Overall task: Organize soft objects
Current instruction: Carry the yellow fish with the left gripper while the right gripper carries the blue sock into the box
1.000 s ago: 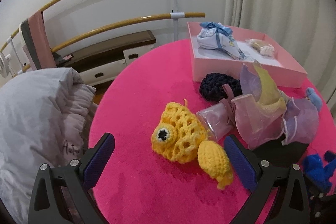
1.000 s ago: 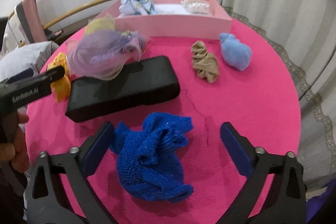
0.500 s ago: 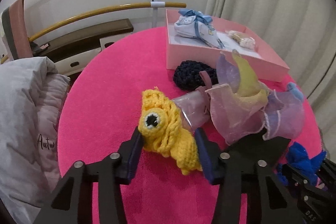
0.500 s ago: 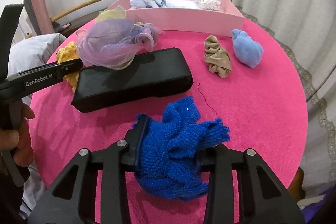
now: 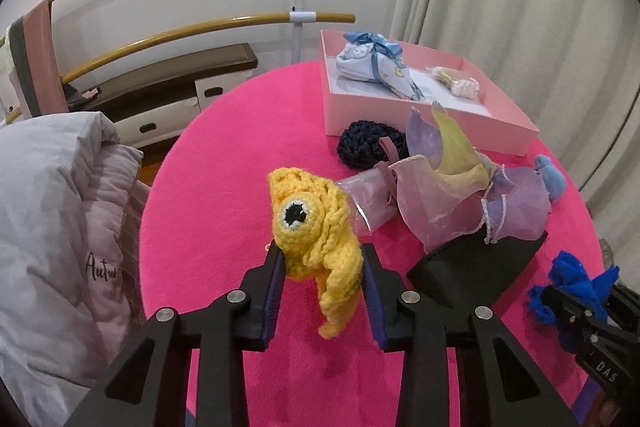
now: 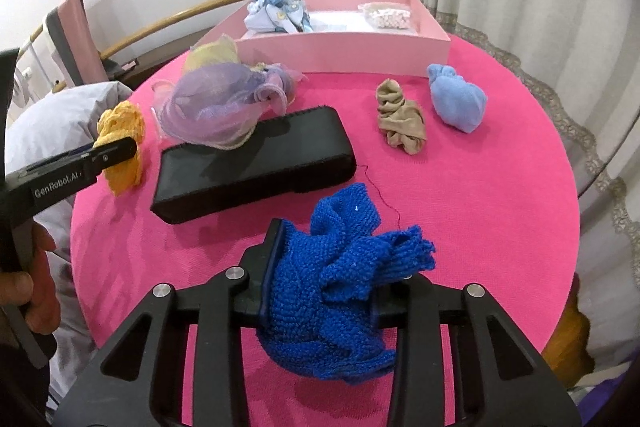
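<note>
My left gripper (image 5: 322, 267) is shut on a yellow crocheted fish (image 5: 310, 223) and holds it lifted above the pink round table (image 5: 224, 163); the fish also shows in the right wrist view (image 6: 120, 131). My right gripper (image 6: 332, 275) is shut on a blue knitted cloth (image 6: 340, 283), raised off the table; the cloth also shows in the left wrist view (image 5: 576, 287). A pink box (image 6: 344, 47) at the far side holds a white-blue bundle (image 6: 276, 13) and a small beaded bag (image 6: 386, 17).
On the table lie a black case (image 6: 252, 163), a sheer purple-yellow fabric bundle (image 6: 220, 99), a tan sock (image 6: 402, 123), a light blue sock (image 6: 456, 99) and a navy knitted piece (image 5: 368, 147). A grey padded garment (image 5: 52, 219) and curved wooden rails (image 5: 180, 31) are to the left.
Both grippers closed from open: the left on the yellow fish, the right on the blue cloth. Both objects have since been lifted off the table.
</note>
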Demonstrator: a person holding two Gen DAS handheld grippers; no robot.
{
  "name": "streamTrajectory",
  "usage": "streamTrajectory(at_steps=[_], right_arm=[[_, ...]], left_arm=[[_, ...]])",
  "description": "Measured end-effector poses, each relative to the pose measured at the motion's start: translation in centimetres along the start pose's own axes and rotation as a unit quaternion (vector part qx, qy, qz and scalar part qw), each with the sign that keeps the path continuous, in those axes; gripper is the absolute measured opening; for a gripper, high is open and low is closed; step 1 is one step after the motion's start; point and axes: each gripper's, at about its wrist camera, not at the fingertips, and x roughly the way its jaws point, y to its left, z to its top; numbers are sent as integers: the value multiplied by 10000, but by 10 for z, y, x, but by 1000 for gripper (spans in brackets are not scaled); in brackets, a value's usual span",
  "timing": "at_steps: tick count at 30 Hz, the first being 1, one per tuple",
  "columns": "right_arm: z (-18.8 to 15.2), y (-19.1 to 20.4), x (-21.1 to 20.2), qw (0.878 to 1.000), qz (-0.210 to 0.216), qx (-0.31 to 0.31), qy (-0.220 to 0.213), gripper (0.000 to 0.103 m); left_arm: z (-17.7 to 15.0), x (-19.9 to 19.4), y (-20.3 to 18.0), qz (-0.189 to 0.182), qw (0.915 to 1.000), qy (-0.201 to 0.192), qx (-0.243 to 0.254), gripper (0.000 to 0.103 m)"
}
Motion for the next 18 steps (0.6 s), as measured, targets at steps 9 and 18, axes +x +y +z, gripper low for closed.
streamTrajectory(at_steps=[9, 18], right_arm=[[10, -6, -15, 9998, 78, 90, -179, 31], [53, -7, -35, 9982, 172, -57, -565, 31]], left_arm=[[0, -33, -10, 210, 9994, -216, 157, 32], [31, -56, -27, 167, 9981, -504, 314, 33]])
